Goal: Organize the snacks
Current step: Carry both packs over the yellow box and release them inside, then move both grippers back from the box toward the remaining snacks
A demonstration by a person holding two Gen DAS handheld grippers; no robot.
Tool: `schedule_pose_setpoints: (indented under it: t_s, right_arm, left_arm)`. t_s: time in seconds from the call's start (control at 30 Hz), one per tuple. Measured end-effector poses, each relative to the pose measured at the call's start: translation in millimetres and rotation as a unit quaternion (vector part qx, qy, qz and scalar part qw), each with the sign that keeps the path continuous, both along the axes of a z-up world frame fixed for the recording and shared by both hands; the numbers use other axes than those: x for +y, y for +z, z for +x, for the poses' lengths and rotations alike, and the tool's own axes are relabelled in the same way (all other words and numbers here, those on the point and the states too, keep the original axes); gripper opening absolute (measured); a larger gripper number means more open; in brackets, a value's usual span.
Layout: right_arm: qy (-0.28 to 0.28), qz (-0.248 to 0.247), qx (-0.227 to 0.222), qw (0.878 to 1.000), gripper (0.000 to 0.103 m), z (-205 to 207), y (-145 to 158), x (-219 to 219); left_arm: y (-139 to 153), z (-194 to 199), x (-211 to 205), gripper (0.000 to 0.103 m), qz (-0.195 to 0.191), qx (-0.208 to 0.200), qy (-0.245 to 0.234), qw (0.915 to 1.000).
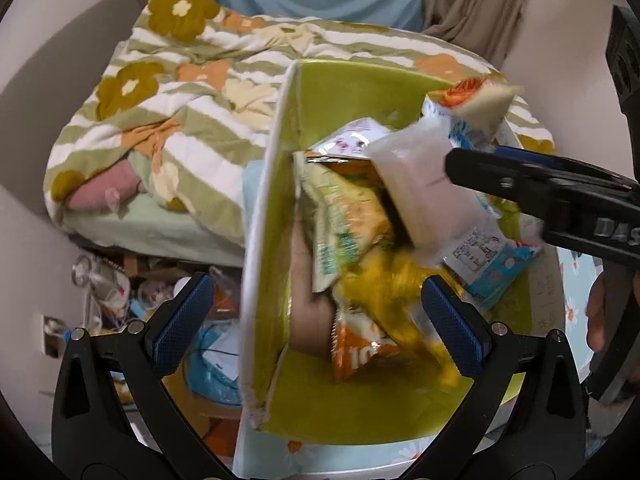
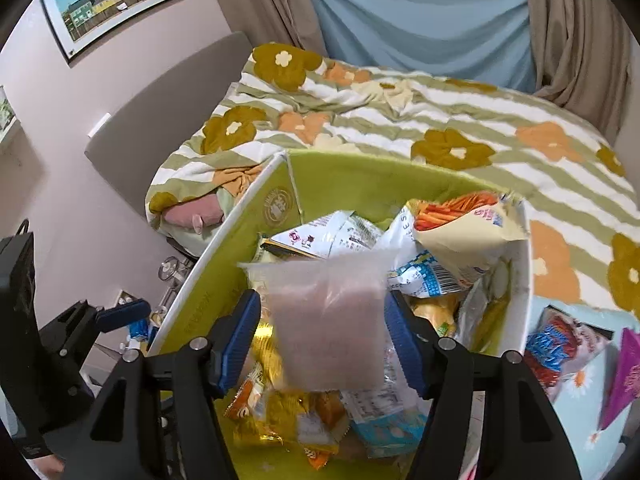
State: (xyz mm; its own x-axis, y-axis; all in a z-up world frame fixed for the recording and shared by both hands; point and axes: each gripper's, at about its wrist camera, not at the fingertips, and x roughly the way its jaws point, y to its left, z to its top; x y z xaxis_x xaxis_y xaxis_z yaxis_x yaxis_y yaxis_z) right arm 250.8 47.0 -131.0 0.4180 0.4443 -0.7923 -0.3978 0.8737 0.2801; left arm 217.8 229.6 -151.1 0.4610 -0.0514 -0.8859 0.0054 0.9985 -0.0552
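Note:
A lime-green box [image 1: 352,92] with white outer walls [image 2: 236,216] holds several snack packets. A pale pink translucent packet [image 2: 326,320] is blurred between the open fingers of my right gripper [image 2: 324,340], above the box; it also shows in the left wrist view [image 1: 420,184] beside the right gripper's finger [image 1: 520,176]. I cannot tell whether it is still touched. My left gripper [image 1: 316,320] is open and straddles the box's left wall, one finger [image 1: 184,312] outside, one [image 1: 452,320] inside over yellow and orange packets [image 1: 372,312].
A bed with a flowered striped quilt [image 2: 440,120] lies behind the box. More packets [image 2: 560,344] and a purple one [image 2: 624,376] lie on a light blue daisy cloth at right. Clutter sits on the floor [image 1: 120,288] left of the box.

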Motion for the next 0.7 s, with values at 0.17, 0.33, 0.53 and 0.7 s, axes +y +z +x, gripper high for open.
schedule_pose_setpoints:
  t_s: [0.17,0.33,0.53,0.7]
  right_arm:
    - [-0.014,0.018,-0.016,1.0,0.103,-7.9,5.9,-11.4]
    - [-0.017,0.008,-0.033,0.999,0.103,-18.1,12.8,-19.9]
    - [-0.023,0.014,-0.06,0.998,0.103,-35.5,34.2,-32.1]
    - [-0.053,0.007,-0.077,0.996,0.103,-56.9,52.9,-52.7]
  left_arm:
    - [1.0,-4.8,-2.2,0.103,-0.005,-0.004,0.006,1.0]
    - [12.0,-7.4,-9.4,0.103,-0.008,-0.019,0.004,0.9998]
    - [35.1,-9.7,-18.0,0.103,-0.01,-0.046,-0.009,0.9988]
    - [53.1,-15.1,-35.8,0.103,-0.017,-0.066,-0.033,0.9971]
